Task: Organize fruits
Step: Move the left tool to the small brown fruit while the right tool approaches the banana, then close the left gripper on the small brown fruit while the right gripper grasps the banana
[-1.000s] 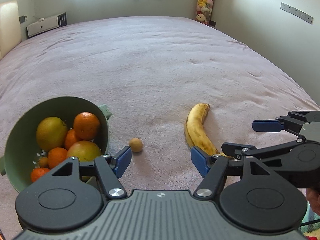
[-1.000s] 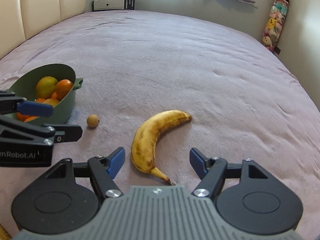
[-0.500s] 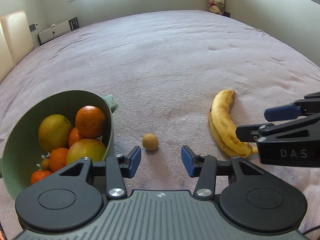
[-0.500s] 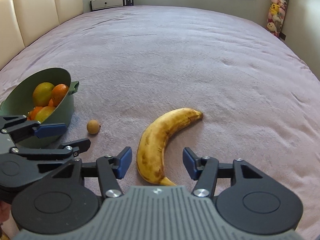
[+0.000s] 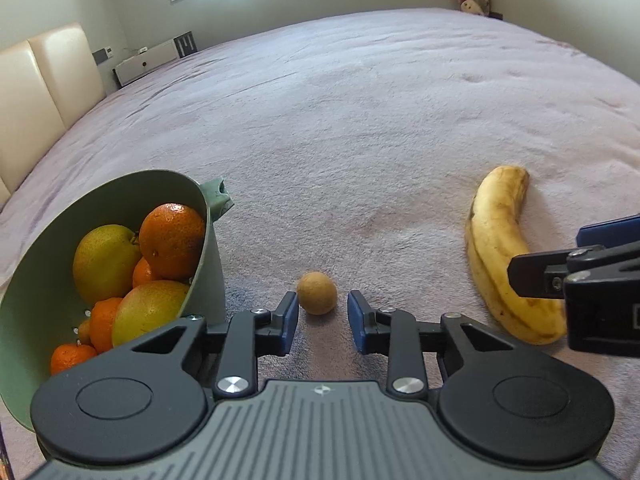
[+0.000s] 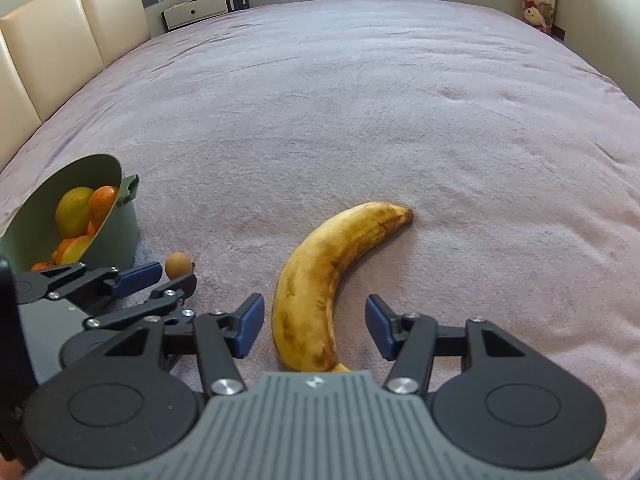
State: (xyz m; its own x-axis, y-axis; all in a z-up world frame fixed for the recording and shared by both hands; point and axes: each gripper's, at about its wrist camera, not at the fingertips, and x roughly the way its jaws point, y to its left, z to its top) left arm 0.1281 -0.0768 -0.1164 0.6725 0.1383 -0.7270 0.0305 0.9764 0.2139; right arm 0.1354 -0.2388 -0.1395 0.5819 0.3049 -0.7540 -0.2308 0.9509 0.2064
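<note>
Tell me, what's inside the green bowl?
The green bowl is tipped and holds oranges, some smaller ones, and two yellow-green fruits. Anything underneath that pile, or behind the left gripper in front, is hidden.

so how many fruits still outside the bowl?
2. A small brown round fruit lies on the bed beside the green bowl, between the left gripper fingers. The banana lies further right, between the right gripper fingers.

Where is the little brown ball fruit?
The little brown fruit lies on the bed cover, between the left gripper's closing fingers, with the green bowl left and banana right.
</note>
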